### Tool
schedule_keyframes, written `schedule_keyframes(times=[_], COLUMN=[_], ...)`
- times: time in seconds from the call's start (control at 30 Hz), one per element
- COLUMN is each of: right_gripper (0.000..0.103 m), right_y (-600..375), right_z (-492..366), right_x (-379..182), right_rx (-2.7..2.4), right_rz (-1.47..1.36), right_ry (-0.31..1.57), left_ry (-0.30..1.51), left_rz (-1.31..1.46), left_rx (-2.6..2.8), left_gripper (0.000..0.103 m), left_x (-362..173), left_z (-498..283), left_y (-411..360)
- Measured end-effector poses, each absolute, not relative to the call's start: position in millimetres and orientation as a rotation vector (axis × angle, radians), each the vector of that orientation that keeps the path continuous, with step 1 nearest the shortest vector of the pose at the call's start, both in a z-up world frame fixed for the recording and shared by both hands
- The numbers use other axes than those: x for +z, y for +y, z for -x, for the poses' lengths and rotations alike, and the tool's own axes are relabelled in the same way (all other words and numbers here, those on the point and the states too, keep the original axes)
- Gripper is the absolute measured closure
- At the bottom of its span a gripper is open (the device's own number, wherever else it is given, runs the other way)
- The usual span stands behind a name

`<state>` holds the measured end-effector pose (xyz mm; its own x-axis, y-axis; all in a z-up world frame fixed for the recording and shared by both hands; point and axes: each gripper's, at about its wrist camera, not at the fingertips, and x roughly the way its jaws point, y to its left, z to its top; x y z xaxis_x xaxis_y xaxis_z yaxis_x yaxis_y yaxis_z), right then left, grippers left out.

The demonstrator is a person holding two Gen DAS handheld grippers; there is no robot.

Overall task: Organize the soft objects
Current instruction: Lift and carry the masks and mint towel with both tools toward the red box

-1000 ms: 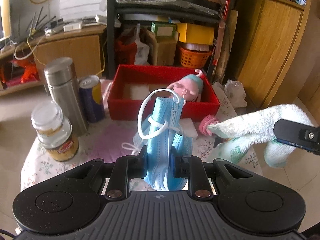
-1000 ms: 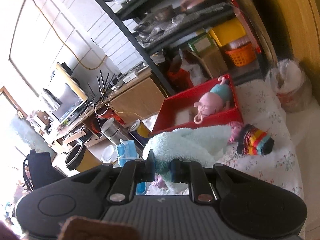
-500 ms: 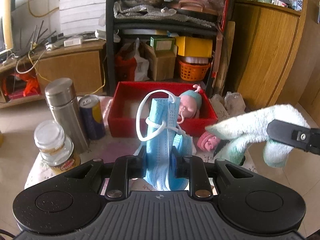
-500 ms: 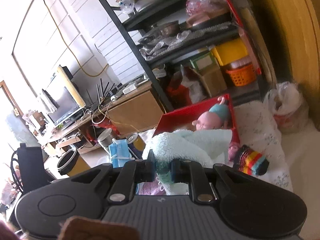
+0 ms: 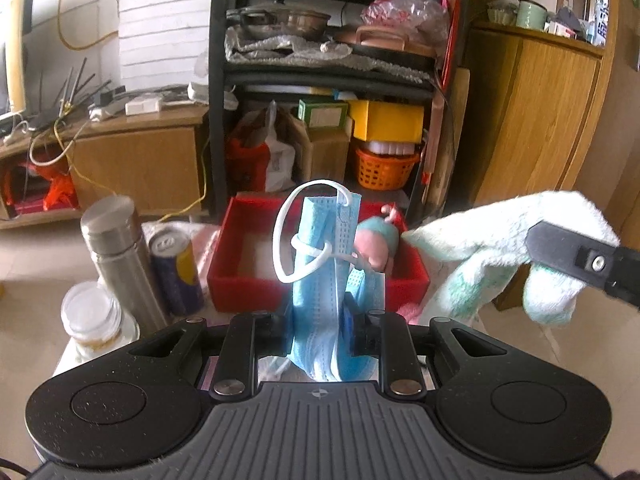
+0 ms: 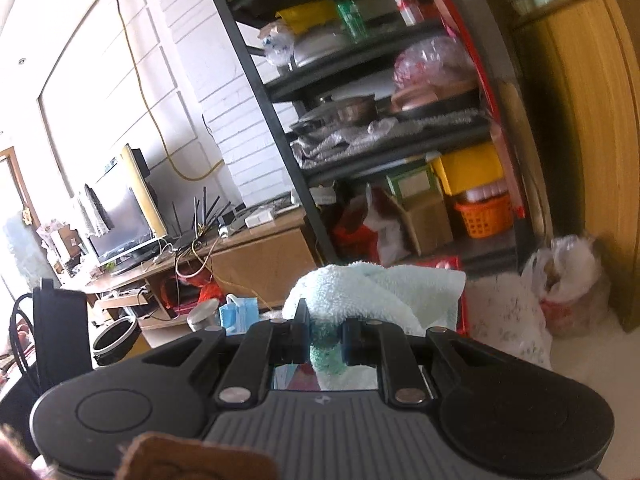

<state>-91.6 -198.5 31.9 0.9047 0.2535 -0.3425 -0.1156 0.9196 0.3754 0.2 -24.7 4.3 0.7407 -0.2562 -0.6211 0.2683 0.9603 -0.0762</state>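
Note:
My left gripper [image 5: 320, 332] is shut on a bundle of blue face masks [image 5: 324, 264] with white ear loops, held in the air in front of the red box [image 5: 248, 280]. A pink doll with a teal cap [image 5: 378, 244] lies in that box. My right gripper [image 6: 326, 340] is shut on a pale green towel [image 6: 372, 292]; it also shows in the left wrist view [image 5: 488, 256], hanging to the right of the box. The masks show small in the right wrist view [image 6: 240, 312].
A steel flask [image 5: 120, 256], a blue and yellow can [image 5: 176, 272] and a glass jar [image 5: 92, 320] stand left of the box on the floral tablecloth. A black shelf rack [image 5: 320, 72] and a wooden cabinet [image 5: 532, 120] stand behind. A plastic bag [image 6: 568, 284] sits on the floor.
Both grippers have lifted and pulled back from the table with their loads. The box and doll now look lower and farther; the striped sock has left the right wrist view.

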Motion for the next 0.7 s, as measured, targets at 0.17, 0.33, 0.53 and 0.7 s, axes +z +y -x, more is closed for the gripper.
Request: schedule_keyframes(times=[0.17, 0.33, 0.53, 0.7], right_gripper=[0.103, 0.103, 0.103, 0.103], right_y=[-196.8, -193.7, -191.3, -189.2], right_z=[79.2, 69.5, 49.5, 24.0], right_x=[34.1, 39.4, 42.4, 42.6], right_rx=[0.195, 0.196, 0.19, 0.181], right_rz=[-0.345, -0.322, -0.296, -0.261], right_ry=[0.39, 0.362, 0.343, 0.331], left_ry=[0.655, 0.65, 0.642, 0.64], left_rz=[-0.001, 0.0, 0.0, 0.007], left_rx=[-0.287, -0.28, -0.256, -0.236], left_gripper=[0.08, 0.08, 0.08, 0.078], left_x=[11.8, 13.2, 15.1, 15.3], left_z=[-10.2, -21.3, -40.4, -60.5], left_y=[-29.1, -32.1, -33.3, -34.8])
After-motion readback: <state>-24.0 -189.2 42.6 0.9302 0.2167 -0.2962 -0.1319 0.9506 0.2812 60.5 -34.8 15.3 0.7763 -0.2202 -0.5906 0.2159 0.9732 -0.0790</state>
